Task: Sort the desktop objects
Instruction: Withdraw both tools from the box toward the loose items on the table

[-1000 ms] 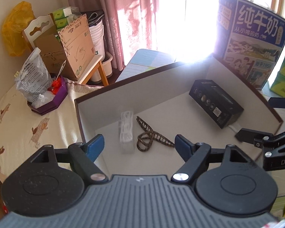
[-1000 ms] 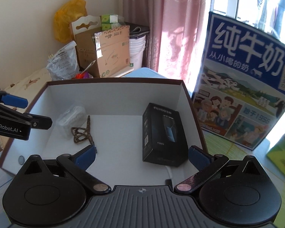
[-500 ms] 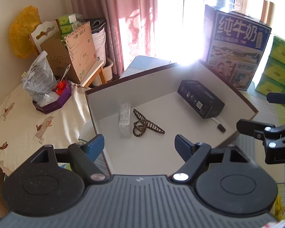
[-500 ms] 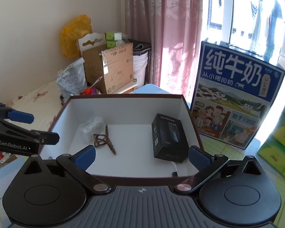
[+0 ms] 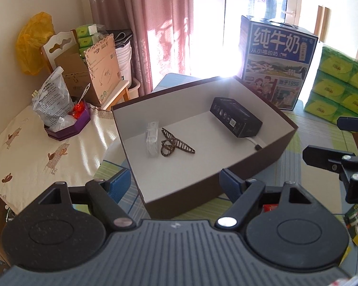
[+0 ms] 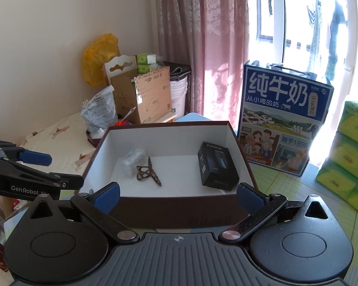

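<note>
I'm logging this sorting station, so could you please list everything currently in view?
Storage box: 1, brown, white inside, centre.
Hair clip: 1, brown, in box.
Clear packet: 1, transparent, beside clip.
Black carton: 1, in box, right.
White cable: 1, behind carton.
Milk case: 1, blue, behind box.
Tissue packs: several, green, right.
Cardboard box: 1, back left.
Left gripper: open.
Right gripper: open.
</note>
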The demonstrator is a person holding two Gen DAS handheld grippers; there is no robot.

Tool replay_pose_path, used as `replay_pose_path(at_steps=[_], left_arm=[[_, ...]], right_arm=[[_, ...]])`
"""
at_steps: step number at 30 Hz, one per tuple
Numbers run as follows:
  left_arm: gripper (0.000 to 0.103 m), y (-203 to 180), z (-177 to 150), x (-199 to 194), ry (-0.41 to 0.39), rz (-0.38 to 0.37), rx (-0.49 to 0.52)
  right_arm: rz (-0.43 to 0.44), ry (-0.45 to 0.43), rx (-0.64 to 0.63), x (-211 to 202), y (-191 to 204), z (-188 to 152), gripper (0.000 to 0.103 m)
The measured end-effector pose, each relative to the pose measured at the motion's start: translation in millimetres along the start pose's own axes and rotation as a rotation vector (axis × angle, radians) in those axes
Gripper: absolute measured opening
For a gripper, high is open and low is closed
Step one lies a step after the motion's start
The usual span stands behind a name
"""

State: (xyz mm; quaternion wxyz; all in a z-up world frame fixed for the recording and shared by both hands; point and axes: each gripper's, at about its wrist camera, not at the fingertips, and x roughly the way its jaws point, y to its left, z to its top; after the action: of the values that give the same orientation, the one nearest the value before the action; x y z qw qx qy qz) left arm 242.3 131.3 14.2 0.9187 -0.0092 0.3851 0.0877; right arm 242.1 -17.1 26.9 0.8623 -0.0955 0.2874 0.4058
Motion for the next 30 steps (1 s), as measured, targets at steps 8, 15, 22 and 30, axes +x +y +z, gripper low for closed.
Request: replay_pose_path(at_steps=[8,15,22,30], left_arm=[[0.079,-7.9,-27.3,-31.2,-0.013,-0.022,0.015],[0.080,-13.9,-59.1,-51.5,0.001,-0.040,0.029],[0.080,-21.4,-90.7,-67.9,0.024,-0.046,0.051],[0.083,-32.3,-118.9,-75.7,0.075,-0.062,0.072]], right_arm=[[0.019,-0.005,0.032,-31.3,9.5,-24.9,0.101],[0.003,0.018,0.035,-58.1,19.4,-59.8,0.101],[0.011,0.035,0.066,-82.9,26.8,-91.9,0.101],[-0.004,0.065,0.104,-103.9,25.7,-120.8,0.101]])
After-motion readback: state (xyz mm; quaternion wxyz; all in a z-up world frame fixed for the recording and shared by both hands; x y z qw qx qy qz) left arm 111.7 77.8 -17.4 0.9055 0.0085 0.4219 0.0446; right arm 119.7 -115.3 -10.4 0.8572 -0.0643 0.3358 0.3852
